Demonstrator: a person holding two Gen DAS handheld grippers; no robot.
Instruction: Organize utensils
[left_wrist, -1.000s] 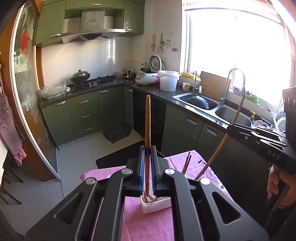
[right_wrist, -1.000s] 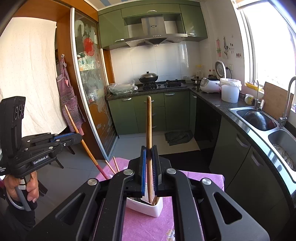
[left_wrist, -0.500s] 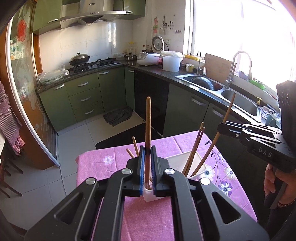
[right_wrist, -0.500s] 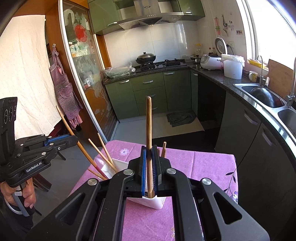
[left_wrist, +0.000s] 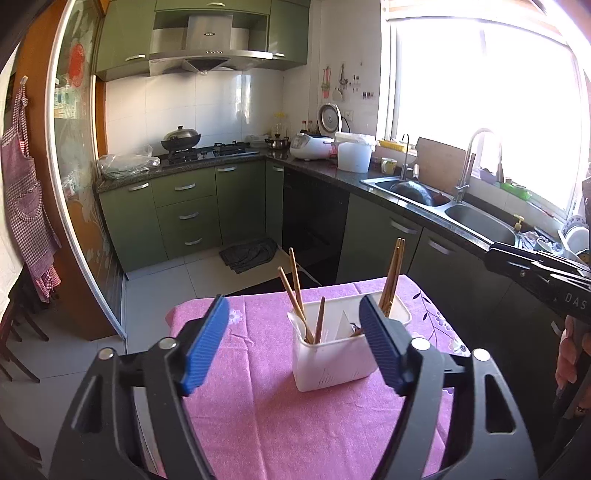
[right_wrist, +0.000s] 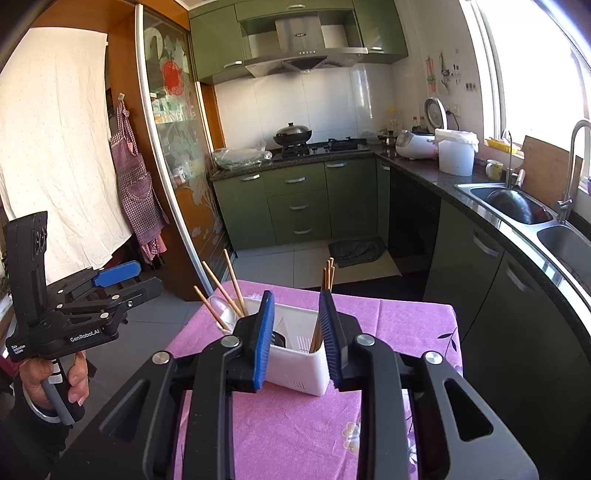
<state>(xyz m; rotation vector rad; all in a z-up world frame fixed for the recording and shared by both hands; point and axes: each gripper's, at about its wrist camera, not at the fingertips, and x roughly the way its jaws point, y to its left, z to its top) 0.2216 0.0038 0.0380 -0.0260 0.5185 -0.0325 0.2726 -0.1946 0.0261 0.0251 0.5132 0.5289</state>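
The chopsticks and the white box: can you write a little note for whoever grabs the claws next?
Left claw: open, empty, behind the white box.
Right claw: open, empty, close over the same box.
Chopsticks: a few lean in the left compartment, a bunch stands in the right one. The box sits on the pink tablecloth.
Done: all visible chopsticks are in the box.
Left: none seen lying loose; check outside the views.

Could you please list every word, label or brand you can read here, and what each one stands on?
"DAS": on the right gripper body, cut off at the frame edge.
"GenRoboLAI": on the left gripper body.
Small print beside it: too small to read.
Range hood logo: blurred.
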